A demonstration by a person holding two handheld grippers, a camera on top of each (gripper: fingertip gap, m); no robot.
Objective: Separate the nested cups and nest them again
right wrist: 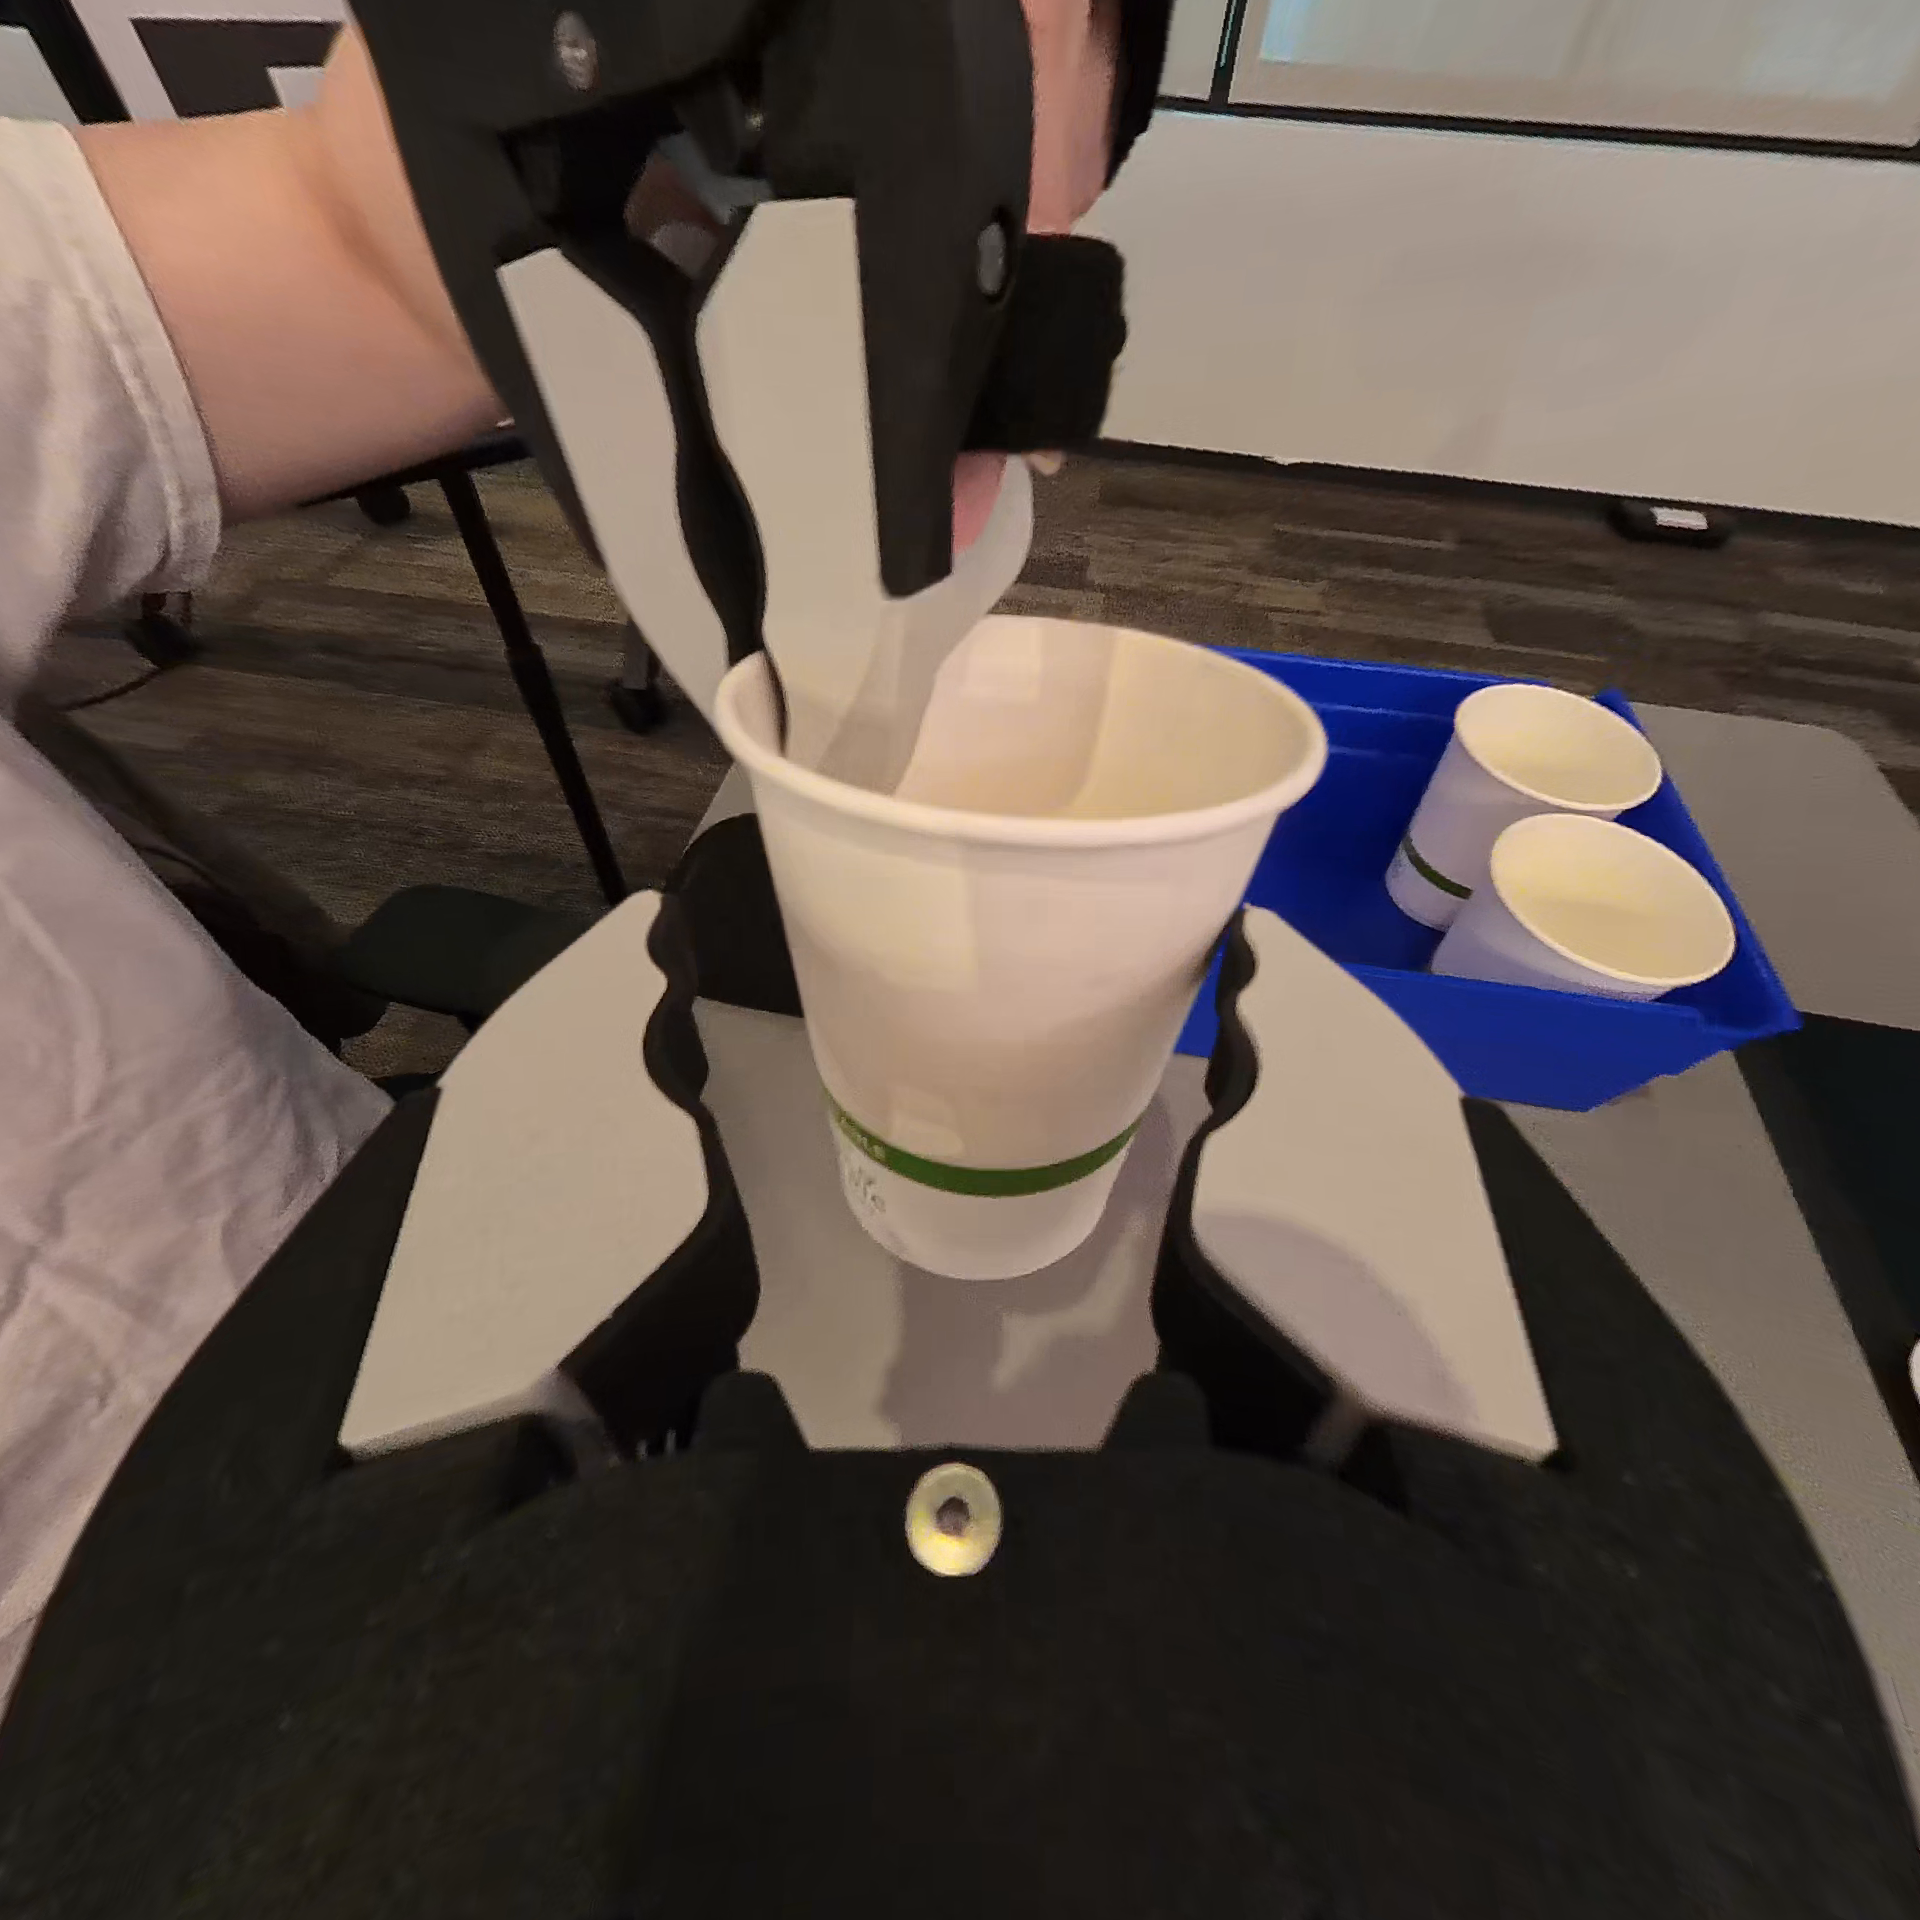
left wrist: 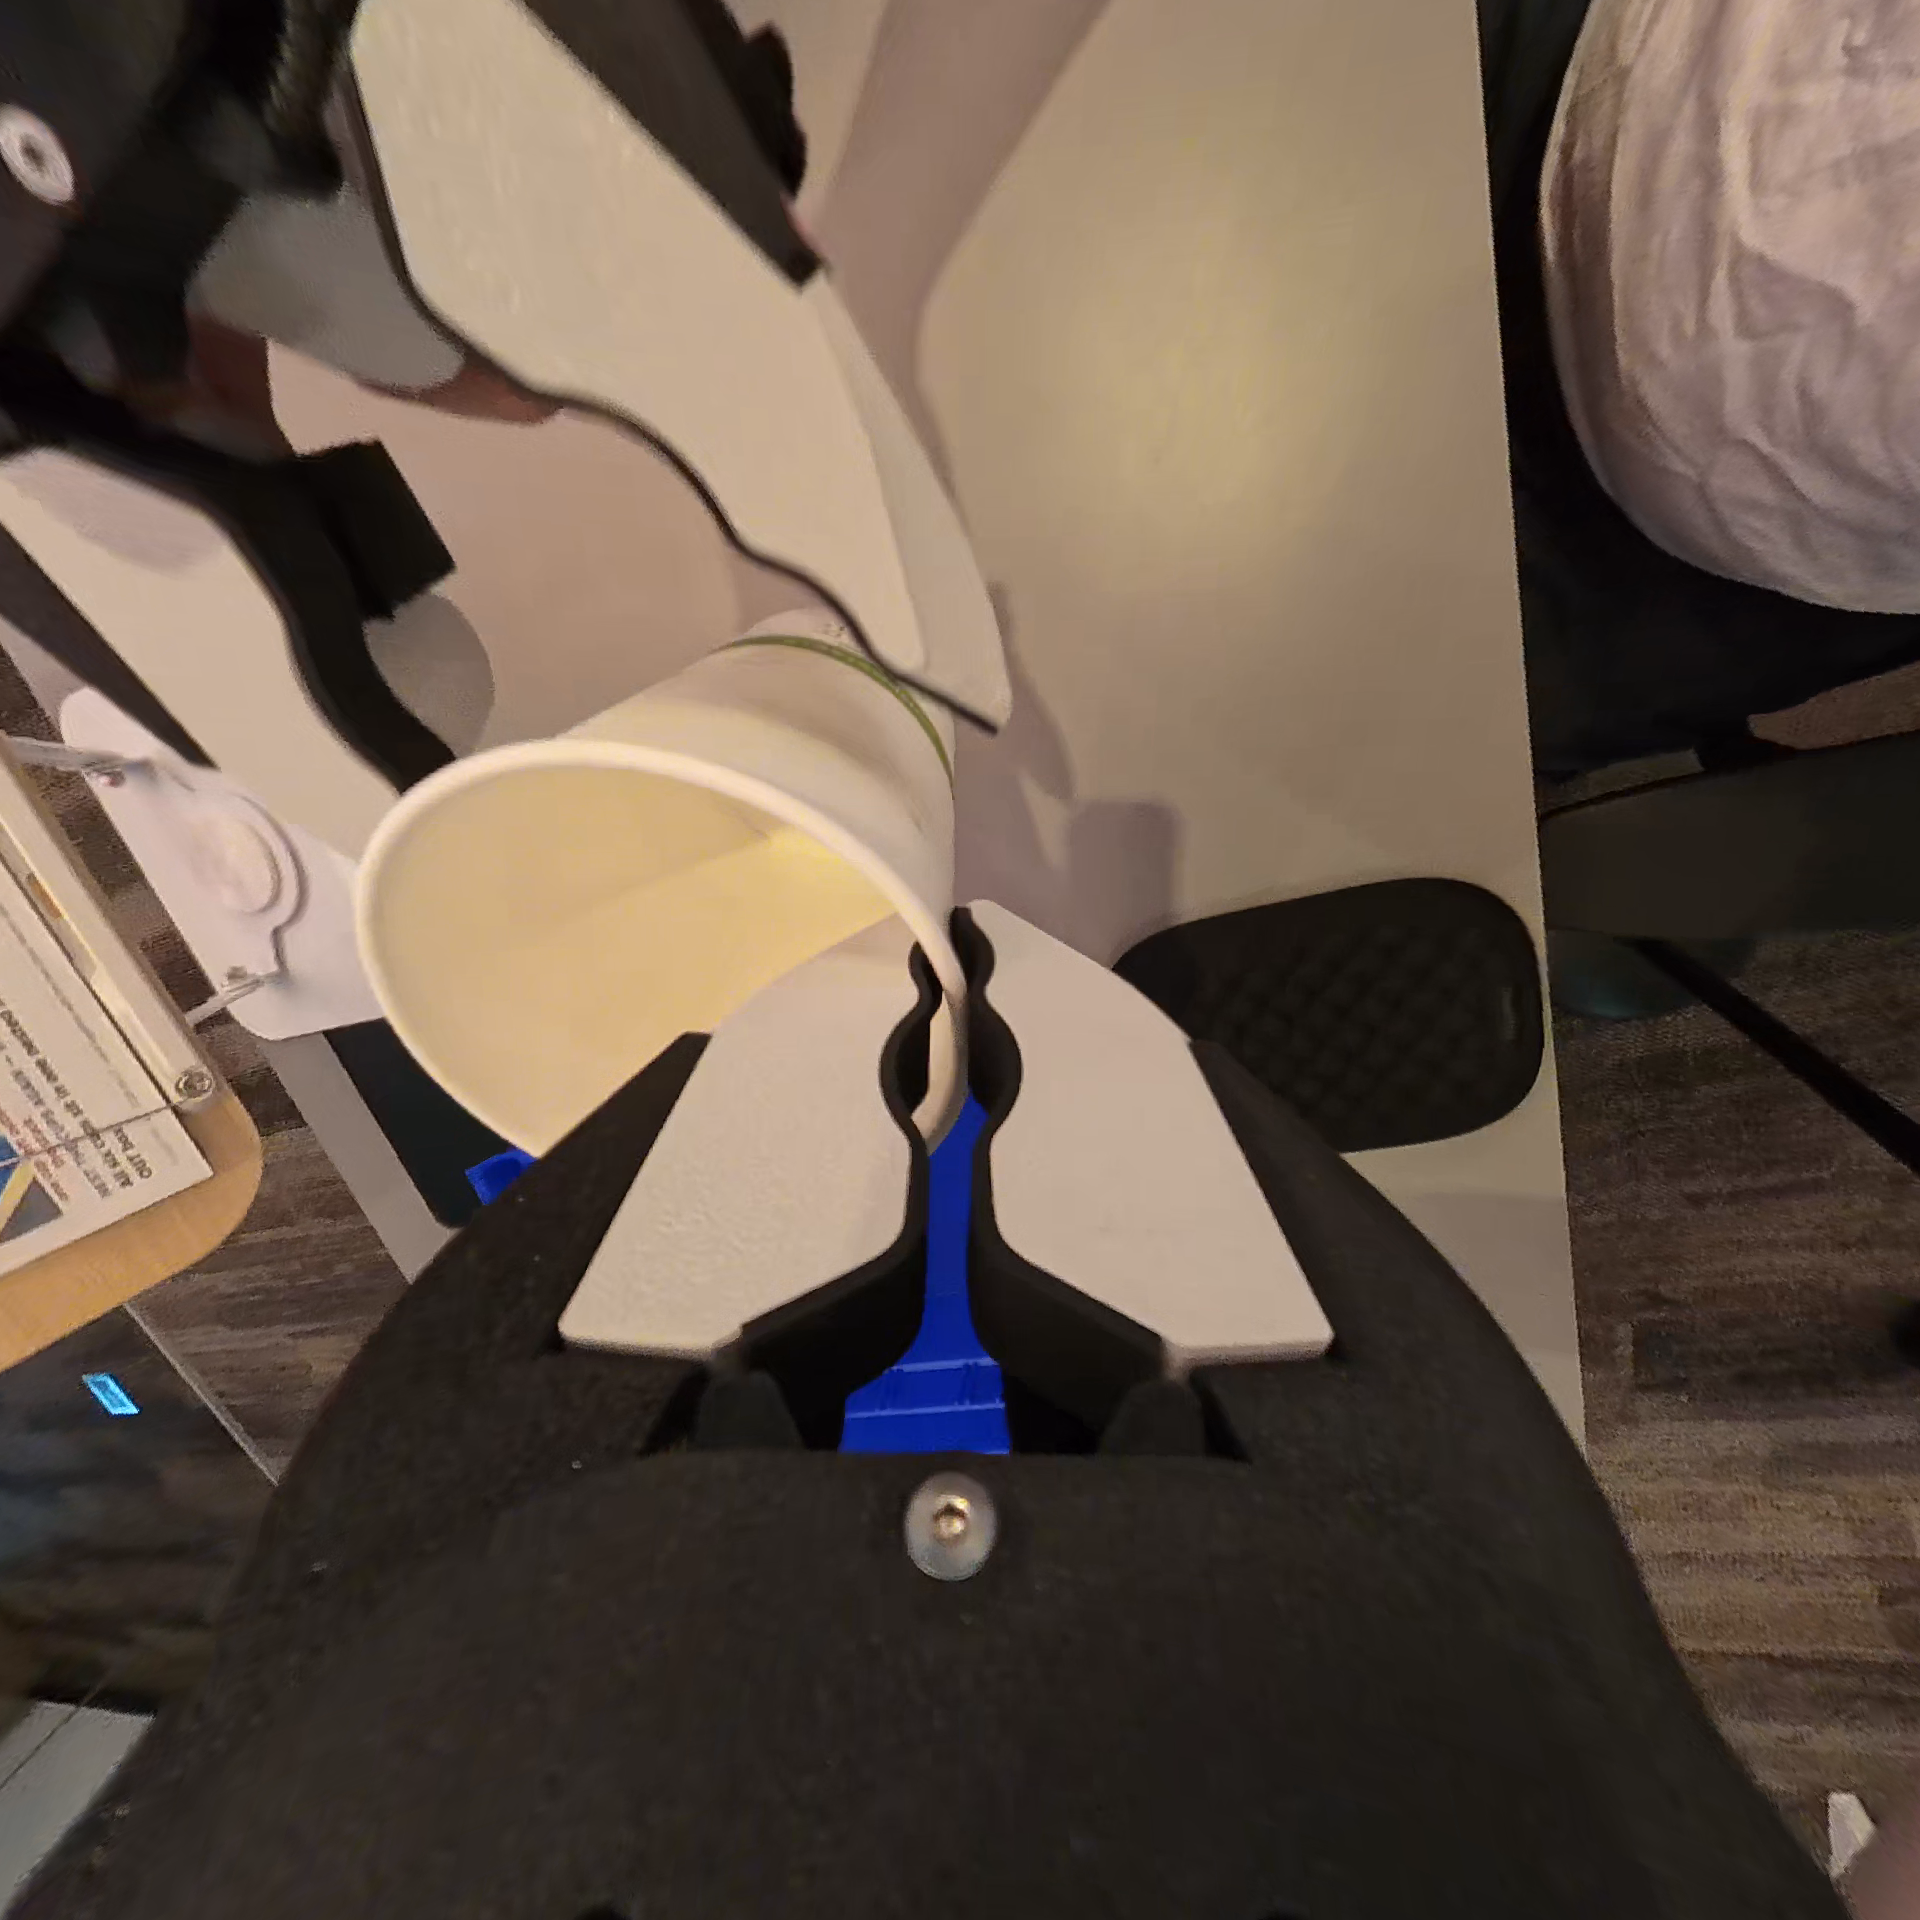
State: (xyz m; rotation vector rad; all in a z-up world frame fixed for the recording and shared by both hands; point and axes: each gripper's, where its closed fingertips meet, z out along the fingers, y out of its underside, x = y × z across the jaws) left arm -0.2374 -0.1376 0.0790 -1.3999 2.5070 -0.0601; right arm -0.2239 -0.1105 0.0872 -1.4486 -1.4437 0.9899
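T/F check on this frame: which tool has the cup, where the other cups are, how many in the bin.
1. The left tool is shut on the rim of the held cup. True.
2. The right tool is clamped on that cup. False: its fingers stand open on either side of the cup, apart from it.
3. Two more cups lie in the blue bin. True.
4. The bin is red. False: blue.
5. The held cup has a green band near its base. True.
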